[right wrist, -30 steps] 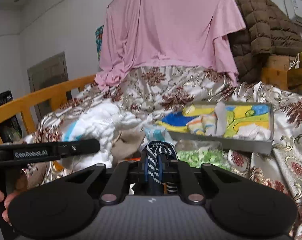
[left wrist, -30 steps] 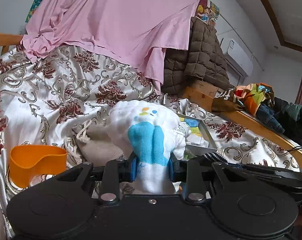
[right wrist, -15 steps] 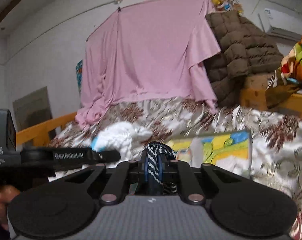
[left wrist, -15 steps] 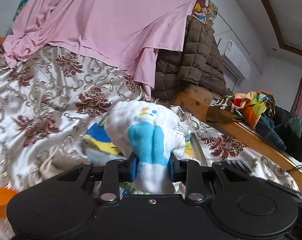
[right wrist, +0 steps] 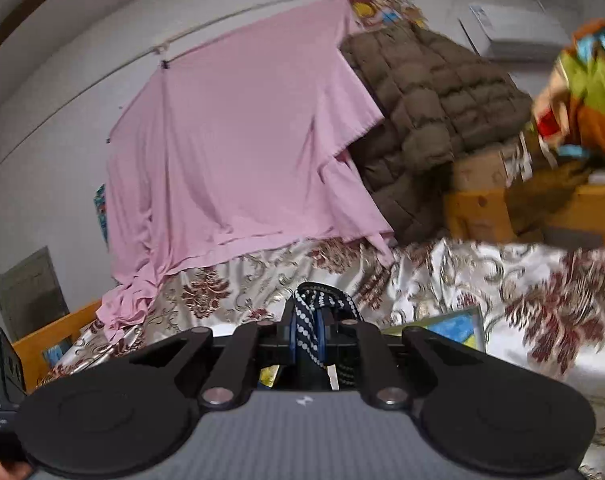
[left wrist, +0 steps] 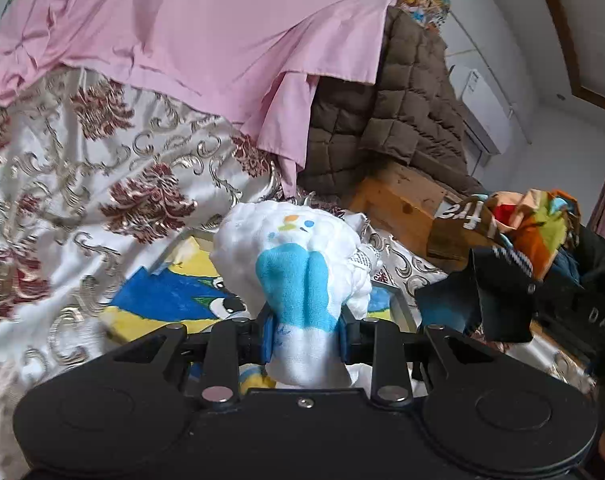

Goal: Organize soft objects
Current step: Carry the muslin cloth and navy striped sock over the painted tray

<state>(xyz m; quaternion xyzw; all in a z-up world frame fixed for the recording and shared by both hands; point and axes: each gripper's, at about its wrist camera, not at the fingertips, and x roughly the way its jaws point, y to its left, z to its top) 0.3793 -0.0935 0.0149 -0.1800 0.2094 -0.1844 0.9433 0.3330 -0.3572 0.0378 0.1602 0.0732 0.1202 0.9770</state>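
We find the left gripper [left wrist: 304, 338] with jaws clamped on a white-and-blue cloth bundle [left wrist: 298, 276] directly above the cartoon-printed tray [left wrist: 170, 296] on the bed, nearer it than the right gripper [right wrist: 306, 340], whose jaws pinch a dotted navy strap [right wrist: 310, 320].

White cloth [left wrist: 298, 248] w/ blue patch, bunched, upright betw. left pads, held over tray [left wrist: 174, 300]. Navy dotted strap [right wrist: 308, 328], folded, pinched in right pads; tray corner [right wrist: 460, 326] just beyond.
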